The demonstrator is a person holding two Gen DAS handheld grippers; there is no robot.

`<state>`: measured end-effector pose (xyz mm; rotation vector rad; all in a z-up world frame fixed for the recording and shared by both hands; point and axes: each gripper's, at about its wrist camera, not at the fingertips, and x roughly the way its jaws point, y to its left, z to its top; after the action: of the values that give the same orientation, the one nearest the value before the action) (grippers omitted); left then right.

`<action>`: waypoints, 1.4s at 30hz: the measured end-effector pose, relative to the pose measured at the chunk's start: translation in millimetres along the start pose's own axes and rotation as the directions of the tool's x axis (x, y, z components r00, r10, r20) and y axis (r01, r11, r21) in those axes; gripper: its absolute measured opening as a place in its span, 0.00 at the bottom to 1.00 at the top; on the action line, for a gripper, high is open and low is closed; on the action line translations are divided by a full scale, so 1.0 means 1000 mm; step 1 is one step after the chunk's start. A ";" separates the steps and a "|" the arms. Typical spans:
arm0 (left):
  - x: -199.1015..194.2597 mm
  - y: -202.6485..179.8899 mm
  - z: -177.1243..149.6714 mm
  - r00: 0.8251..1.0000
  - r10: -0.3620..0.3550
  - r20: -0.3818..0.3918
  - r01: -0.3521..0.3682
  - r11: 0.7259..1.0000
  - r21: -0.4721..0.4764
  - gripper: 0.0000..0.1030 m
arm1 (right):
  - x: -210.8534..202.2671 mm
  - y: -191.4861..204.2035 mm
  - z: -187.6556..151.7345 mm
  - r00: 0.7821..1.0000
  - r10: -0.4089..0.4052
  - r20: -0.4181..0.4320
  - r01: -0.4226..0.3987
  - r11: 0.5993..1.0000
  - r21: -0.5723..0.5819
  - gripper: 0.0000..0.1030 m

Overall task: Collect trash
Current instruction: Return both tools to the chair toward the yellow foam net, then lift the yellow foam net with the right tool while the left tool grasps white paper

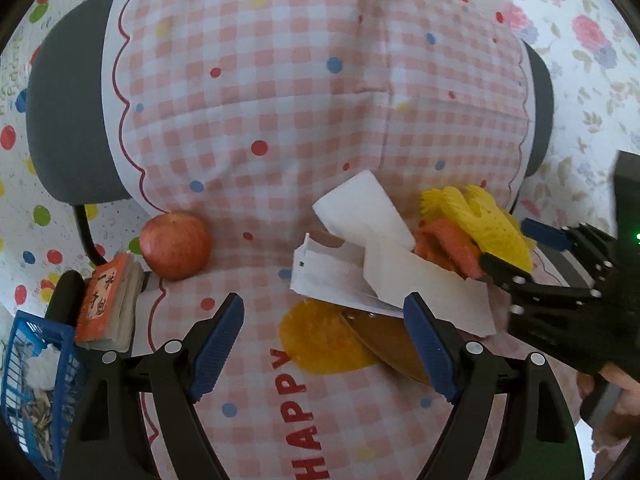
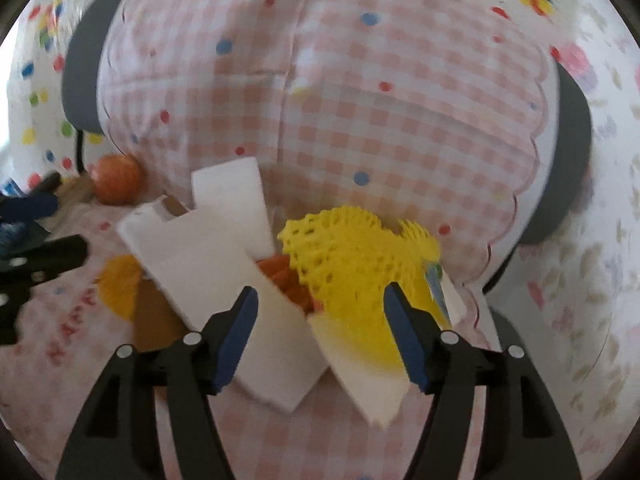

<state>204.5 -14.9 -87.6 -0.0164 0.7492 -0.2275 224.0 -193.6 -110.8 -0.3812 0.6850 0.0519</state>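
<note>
Left gripper (image 1: 324, 344) fingers are spread, nothing held. Right gripper (image 2: 320, 332) fingers are held apart around the yellow foam net (image 2: 352, 248) – no contact seen. White paper scraps (image 1: 360, 264) lie at frame centre on the tabletop (image 1: 260, 80).

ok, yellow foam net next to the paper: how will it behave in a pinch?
The yellow foam net looks open-mesh and puffy, so it will probably squash flat. Likely very light. It overlaps the orange net, which may snag and drag along.
</note>
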 end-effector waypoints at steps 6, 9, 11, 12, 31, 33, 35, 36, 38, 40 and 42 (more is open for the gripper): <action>0.004 0.000 -0.003 1.000 0.018 -0.020 -0.018 1.000 0.021 0.80 | 0.012 0.003 0.013 0.995 -0.102 0.003 0.102 0.990 -0.097 0.51; 0.000 -0.008 -0.006 1.000 0.003 -0.020 -0.002 0.999 0.048 0.80 | -0.003 -0.016 0.019 0.993 -0.106 0.041 0.108 0.993 -0.051 0.12; -0.003 -0.016 -0.007 1.000 -0.013 -0.014 0.014 0.998 0.063 0.80 | -0.025 -0.044 0.021 0.990 -0.095 0.101 0.090 0.995 0.051 0.11; -0.005 -0.020 -0.007 1.000 -0.022 -0.011 0.023 0.997 0.072 0.80 | -0.043 -0.062 0.020 0.983 -0.108 0.151 0.092 0.989 0.113 0.10; 0.054 -0.146 0.022 0.964 -0.235 -0.126 0.251 0.959 0.130 0.65 | -0.140 -0.148 -0.108 0.954 -0.227 0.194 0.114 0.878 0.465 0.10; 0.069 -0.154 0.027 0.958 -0.241 -0.153 0.260 0.957 0.125 0.64 | -0.136 -0.150 -0.110 0.956 -0.218 0.196 0.104 0.877 0.469 0.10; 0.085 -0.157 0.030 0.951 -0.243 -0.191 0.267 0.957 0.111 0.63 | -0.132 -0.153 -0.111 0.958 -0.207 0.196 0.090 0.872 0.480 0.10; 0.093 -0.158 0.031 0.945 -0.248 -0.214 0.272 0.958 0.094 0.61 | -0.130 -0.155 -0.112 0.960 -0.201 0.196 0.083 0.870 0.485 0.10; 0.107 -0.158 0.031 0.931 -0.262 -0.253 0.286 0.956 0.062 0.54 | -0.126 -0.158 -0.114 0.963 -0.187 0.194 0.070 0.867 0.493 0.10; 0.115 -0.157 0.031 0.922 -0.274 -0.274 0.293 0.955 0.033 0.37 | -0.122 -0.160 -0.116 0.965 -0.178 0.191 0.060 0.864 0.500 0.10; 0.117 -0.158 0.031 0.916 -0.286 -0.283 0.304 0.953 0.020 0.27 | -0.121 -0.162 -0.118 0.968 -0.168 0.188 0.051 0.861 0.507 0.10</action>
<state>276.9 -195.4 -128.6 -0.0378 1.0194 -0.5512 86.2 -377.3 -66.1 0.0890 0.4256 -0.1890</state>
